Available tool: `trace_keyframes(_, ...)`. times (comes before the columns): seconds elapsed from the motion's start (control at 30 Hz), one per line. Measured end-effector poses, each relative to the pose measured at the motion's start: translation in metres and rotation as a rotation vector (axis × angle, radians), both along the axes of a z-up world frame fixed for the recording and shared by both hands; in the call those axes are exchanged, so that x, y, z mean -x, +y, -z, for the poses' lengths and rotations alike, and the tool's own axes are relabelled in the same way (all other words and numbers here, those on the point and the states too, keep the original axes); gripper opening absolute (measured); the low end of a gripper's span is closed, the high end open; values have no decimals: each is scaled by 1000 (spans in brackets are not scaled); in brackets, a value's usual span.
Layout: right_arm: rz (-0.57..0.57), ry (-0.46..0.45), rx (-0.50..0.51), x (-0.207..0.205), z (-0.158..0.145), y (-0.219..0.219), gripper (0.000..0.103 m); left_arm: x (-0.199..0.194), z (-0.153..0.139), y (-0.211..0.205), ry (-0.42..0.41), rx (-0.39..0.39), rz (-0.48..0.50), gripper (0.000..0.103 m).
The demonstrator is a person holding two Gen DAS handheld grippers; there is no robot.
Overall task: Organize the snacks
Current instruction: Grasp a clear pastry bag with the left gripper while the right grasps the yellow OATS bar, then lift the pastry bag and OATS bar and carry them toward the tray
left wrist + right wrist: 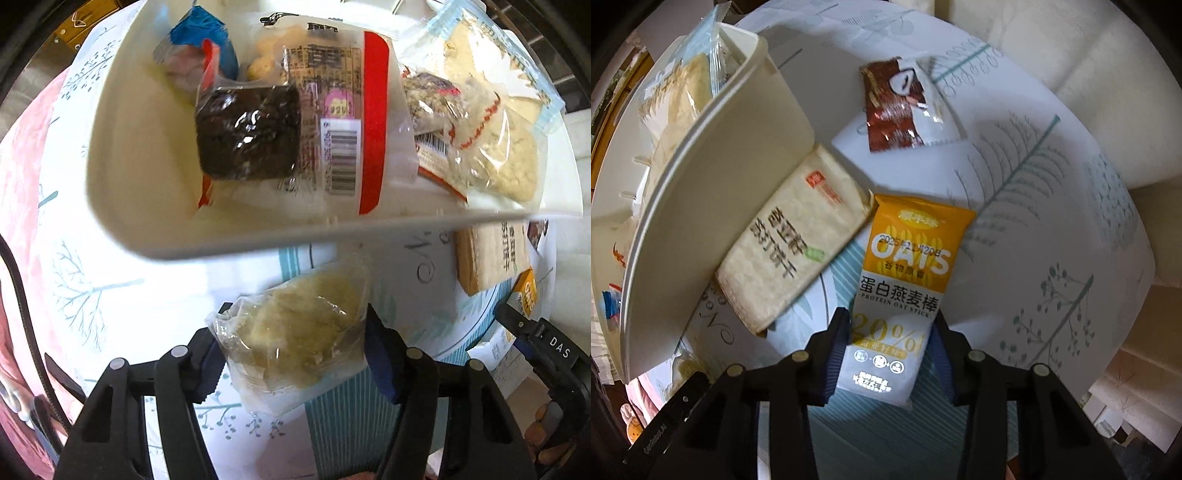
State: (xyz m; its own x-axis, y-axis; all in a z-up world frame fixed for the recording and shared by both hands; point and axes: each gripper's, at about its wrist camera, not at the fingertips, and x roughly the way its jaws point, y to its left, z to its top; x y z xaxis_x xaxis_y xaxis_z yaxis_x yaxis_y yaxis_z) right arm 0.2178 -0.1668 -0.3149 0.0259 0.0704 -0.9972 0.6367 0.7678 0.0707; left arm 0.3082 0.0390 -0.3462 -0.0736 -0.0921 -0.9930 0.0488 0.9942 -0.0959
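On the leaf-print tablecloth (1015,177), a white plastic bin (221,240) stood already loaded, and both grippers pointed down at snacks lying beside it. The left gripper (291,354) straddled one clear-wrapped pale yellow pastry (295,332); the blue pads (380,362) sat against the wrapper on both sides, so it looked clamped on that packet, which rested on the cloth just in front of the bin wall. The right gripper (890,354) had its two fingers either side of the lower half of one orange-and-white oat stick (905,280); the left pad looked to be touching the wrapper, but on the right I could not tell whether the pad met it, so I couldn't call it a firm grip.

Inside the bin, count them: one dark chocolate cake (247,133) in clear wrap on top, one red-edged clear packet (332,110) under it, one blue-wrapped snack (203,48) at the far end, and over to the right one large pale cracker pack (509,147) with a light blue sealed edge, plus at least two smaller packets jumbled against it.

Outside the bin, three loose packets showed from the right wrist: the oat stick, one cream soda-cracker pack (790,243) leaning against the bin wall and touching the oat stick's top corner, and one brown-and-white sachet (905,107) lying well apart, farther up the cloth.
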Motion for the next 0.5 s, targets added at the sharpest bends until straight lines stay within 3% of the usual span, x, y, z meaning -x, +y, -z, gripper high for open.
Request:
trace_keyframes(0.2,-3,18,-55,22,1,11,42,11,-4,6,38,27,-36,63)
trace_keyframes(0.5,-88,-9,-91,44,-23,56,42,26,-36,57,23,79,-116,63)
